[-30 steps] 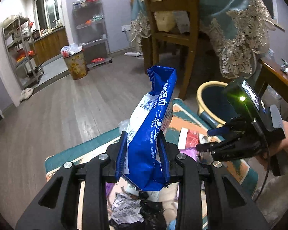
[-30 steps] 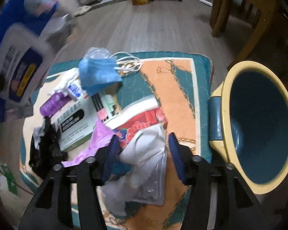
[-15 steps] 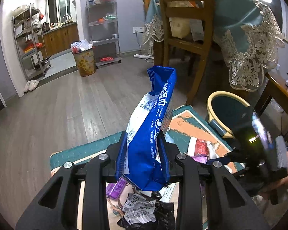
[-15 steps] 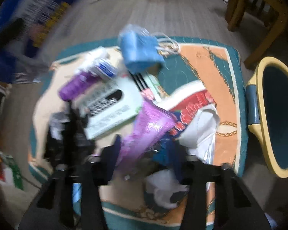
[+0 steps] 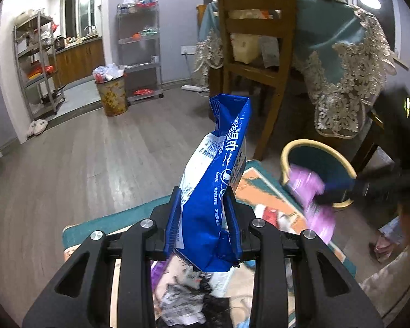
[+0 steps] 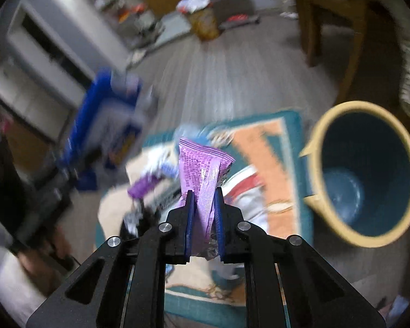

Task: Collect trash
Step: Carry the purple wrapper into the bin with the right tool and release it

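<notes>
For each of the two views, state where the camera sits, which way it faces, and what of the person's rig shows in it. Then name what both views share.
Left wrist: sits behind the left gripper, facing across the floor toward a wooden chair; its fingers clamp a blue bag.
Right wrist: sits behind the right gripper, tilted down at the mat; its fingers pinch a purple wrapper.
Shared: the yellow-rimmed bin, blue bag, purple wrapper.

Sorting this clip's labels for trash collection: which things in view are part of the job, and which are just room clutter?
Part of the job:
- blue bag, clamped in the left gripper
- purple wrapper, clamped in the right gripper
- yellow-rimmed bin
- litter still on the mat

Just lying about:
- wooden chair
- lace tablecloth
- metal shelves
</notes>
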The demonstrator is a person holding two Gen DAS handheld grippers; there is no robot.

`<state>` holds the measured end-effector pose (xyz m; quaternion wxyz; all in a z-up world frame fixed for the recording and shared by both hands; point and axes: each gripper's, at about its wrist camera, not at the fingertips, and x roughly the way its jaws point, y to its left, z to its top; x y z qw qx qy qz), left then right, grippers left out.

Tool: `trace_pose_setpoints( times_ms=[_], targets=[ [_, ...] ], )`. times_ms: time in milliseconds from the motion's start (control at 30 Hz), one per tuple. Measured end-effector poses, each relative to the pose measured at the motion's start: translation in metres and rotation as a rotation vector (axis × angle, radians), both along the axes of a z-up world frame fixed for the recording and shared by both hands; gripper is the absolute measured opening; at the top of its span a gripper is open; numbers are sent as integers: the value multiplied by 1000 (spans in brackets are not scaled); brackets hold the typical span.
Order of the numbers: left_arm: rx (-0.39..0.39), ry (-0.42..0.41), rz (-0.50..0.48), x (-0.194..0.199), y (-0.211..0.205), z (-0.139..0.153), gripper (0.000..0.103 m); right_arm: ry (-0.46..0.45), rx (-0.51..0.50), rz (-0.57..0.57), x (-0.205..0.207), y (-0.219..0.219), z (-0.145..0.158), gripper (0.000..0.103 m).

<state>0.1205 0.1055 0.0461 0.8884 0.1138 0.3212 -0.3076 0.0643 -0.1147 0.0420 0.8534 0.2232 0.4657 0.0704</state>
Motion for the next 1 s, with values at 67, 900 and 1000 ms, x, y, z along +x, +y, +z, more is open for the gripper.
trace_pose_setpoints(
  times_ms=[67, 900, 1000],
  targets=[
    [3, 2, -27, -6, -16, -1, 31, -33, -17, -83, -6, -40, 14, 15],
    [31, 113, -256, -4, -263, -54, 71, 171, -133, -464, -15, -222, -63, 37],
    [7, 119, -213, 0, -238, -42, 78, 156, -102, -477, -16, -223, -60, 47]
  ],
)
